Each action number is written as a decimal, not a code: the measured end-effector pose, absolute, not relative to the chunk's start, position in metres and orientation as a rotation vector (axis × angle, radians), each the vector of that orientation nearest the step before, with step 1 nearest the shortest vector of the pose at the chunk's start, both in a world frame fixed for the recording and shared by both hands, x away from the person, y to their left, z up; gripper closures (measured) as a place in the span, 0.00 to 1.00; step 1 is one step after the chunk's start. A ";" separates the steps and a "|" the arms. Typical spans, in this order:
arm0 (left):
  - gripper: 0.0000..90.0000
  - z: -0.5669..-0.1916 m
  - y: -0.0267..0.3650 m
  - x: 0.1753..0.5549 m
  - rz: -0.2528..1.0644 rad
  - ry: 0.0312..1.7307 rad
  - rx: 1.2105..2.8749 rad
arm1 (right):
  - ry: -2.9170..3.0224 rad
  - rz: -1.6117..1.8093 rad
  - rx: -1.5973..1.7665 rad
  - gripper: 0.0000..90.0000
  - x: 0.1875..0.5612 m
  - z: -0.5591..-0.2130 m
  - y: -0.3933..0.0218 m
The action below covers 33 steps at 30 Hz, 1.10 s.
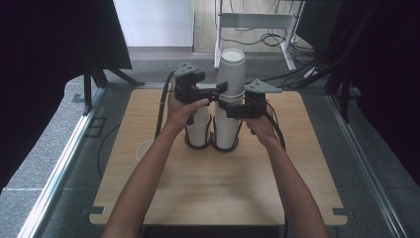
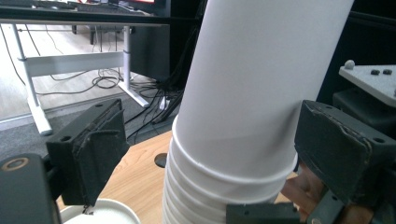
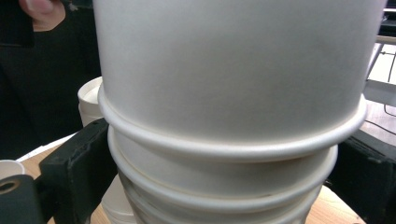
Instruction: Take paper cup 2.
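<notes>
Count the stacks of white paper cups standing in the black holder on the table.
2. The tall stack stands in the holder's right ring, between the two hand-held grippers. The short stack stands in the left ring, partly hidden behind the left hand. A single cup sits apart, uncounted.

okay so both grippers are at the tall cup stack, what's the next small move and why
Probably close the left gripper on the top cup and lift: its jaws flank the cup without touching, while the right gripper appears to clamp the stack below.

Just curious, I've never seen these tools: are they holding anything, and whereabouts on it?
The right gripper clamps the tall paper cup stack mid-height; the left gripper's jaws stand apart around it.
</notes>
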State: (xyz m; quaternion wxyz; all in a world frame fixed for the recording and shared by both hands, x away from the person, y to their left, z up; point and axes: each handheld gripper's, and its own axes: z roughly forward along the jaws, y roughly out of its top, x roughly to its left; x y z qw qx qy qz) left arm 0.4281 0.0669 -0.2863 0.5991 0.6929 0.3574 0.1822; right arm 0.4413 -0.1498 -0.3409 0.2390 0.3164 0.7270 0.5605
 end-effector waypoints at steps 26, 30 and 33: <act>0.18 -0.266 0.020 0.448 0.476 0.778 1.676 | 1.990 1.531 0.859 0.05 0.441 -0.341 -0.149; 0.19 -0.265 0.021 0.448 0.481 0.772 1.681 | 1.990 1.530 0.855 0.05 0.441 -0.341 -0.148; 0.19 -0.262 0.022 0.448 0.475 0.771 1.664 | 1.990 1.528 0.856 0.05 0.441 -0.341 -0.148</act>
